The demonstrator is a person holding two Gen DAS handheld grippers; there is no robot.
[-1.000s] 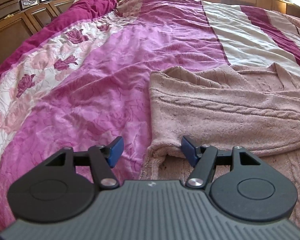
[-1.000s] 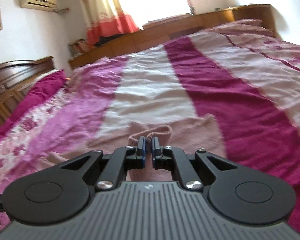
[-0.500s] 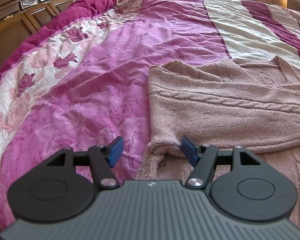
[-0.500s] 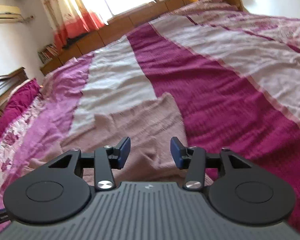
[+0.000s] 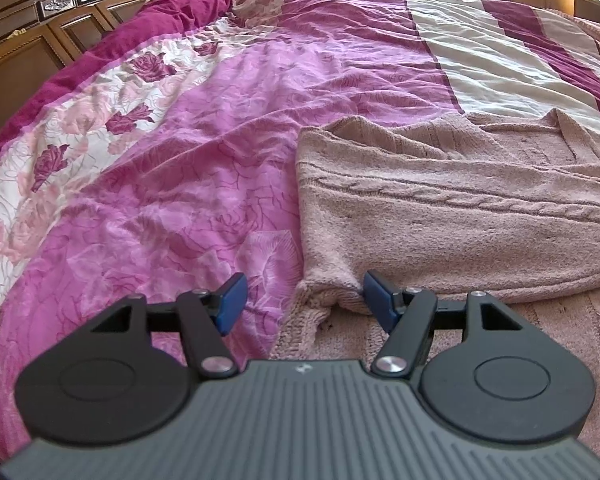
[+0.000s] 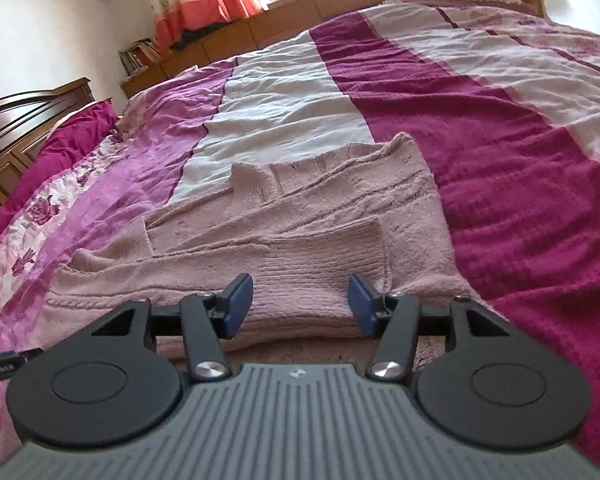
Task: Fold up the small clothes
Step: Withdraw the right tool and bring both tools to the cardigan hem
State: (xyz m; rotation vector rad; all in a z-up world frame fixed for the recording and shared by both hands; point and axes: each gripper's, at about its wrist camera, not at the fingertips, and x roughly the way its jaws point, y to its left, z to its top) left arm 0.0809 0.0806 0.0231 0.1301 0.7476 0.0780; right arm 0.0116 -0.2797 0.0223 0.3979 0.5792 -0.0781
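Observation:
A dusty-pink cable-knit sweater (image 5: 440, 216) lies on the bed, partly folded, with a sleeve laid across its body. It also shows in the right wrist view (image 6: 300, 240). My left gripper (image 5: 302, 302) is open and empty, low over the sweater's near left folded edge. My right gripper (image 6: 300, 304) is open and empty, just above the ribbed cuff of the sleeve (image 6: 320, 264) that lies across the sweater.
The sweater rests on a bedspread with pink, white and magenta stripes (image 6: 480, 120) and a rose-print band (image 5: 100, 120) at the left. A dark wooden headboard (image 5: 40, 20) stands at the far left. A low wooden cabinet (image 6: 300, 12) runs along the far side under a curtained window.
My right gripper was shut a second ago, then opened and moved back over the sweater's sleeve. The left gripper stayed open and shifted slightly closer to the sweater's edge.

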